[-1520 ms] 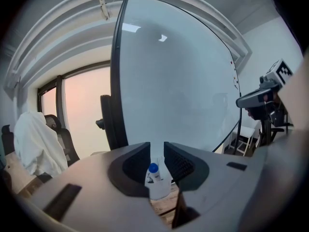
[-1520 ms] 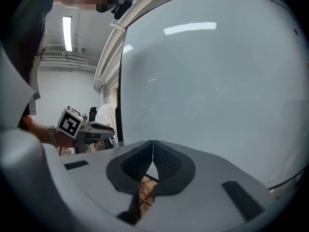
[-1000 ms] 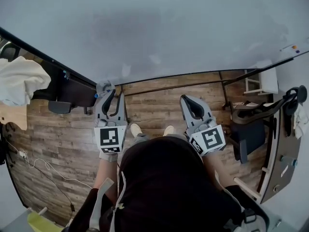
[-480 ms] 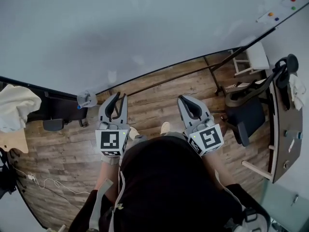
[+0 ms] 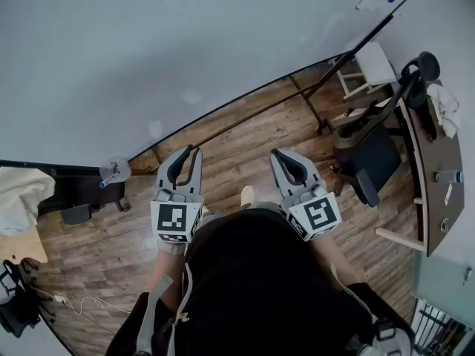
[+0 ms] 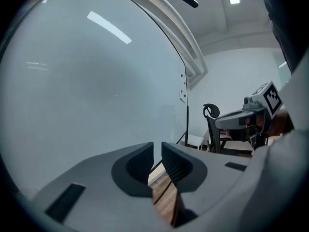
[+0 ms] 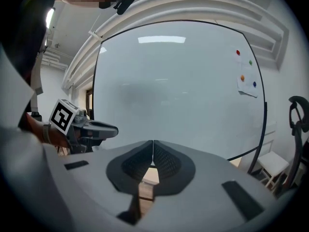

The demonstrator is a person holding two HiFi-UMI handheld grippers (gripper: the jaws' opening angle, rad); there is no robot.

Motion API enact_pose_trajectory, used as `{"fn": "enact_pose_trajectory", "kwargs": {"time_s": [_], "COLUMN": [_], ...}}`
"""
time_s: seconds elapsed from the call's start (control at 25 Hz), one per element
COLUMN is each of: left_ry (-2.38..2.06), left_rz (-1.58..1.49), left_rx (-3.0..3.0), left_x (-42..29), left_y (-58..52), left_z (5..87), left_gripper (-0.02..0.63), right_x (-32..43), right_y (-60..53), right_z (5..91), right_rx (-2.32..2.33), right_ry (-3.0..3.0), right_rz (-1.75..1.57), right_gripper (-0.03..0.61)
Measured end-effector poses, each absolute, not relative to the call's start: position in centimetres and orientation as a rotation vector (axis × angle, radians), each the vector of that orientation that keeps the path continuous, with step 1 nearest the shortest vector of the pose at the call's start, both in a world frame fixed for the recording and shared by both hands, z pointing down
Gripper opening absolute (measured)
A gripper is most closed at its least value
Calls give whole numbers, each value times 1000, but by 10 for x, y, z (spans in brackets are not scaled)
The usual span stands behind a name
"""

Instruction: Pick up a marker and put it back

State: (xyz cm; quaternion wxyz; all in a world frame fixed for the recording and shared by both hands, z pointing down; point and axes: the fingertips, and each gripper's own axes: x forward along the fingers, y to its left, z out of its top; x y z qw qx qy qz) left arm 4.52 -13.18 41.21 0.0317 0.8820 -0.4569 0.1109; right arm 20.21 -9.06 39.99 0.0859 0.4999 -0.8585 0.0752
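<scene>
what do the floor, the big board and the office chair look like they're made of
Floor: brown wood-look planks with grain and visible seams, matte; whether it is real wood or laminate can't be told. Board: smooth, glossy white panel in a thin dark frame, with ceiling lights reflecting in it, so likely a coated whiteboard. Chair: black and dull, probably fabric or mesh over plastic.

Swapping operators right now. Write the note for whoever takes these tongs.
Left tongs: open a crack, empty.
Right tongs: shut, empty.
Both point at the whiteboard.
Marker: none can be made out in any view. Only coloured dots show near the board's right edge.
Done: nothing that shows.
To do: find the marker, pick it up, put it back.
</scene>
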Motion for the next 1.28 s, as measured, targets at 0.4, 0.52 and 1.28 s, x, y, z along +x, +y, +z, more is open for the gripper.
{"fn": "enact_pose_trajectory", "kwargs": {"time_s": [0.4,0.52,1.28], "left_ry": [-1259,-1236,-1208], "left_rz": [337,343,332], "left_rx": [2793,2797,2809], "left_x": [79,81,49], "left_y": [-136,-136,-137], "left_z": [412,414,416], "left_gripper": [49,49,43], "right_x": [226,227,196], "right_y": [-91,-93,-97], "right_z": [401,402,403], "right_rx": [1553,1549,1547], "right_ry": [-2501,-2492,-2471], "right_rz": [225,216,231], "right_gripper": [15,15,15]}}
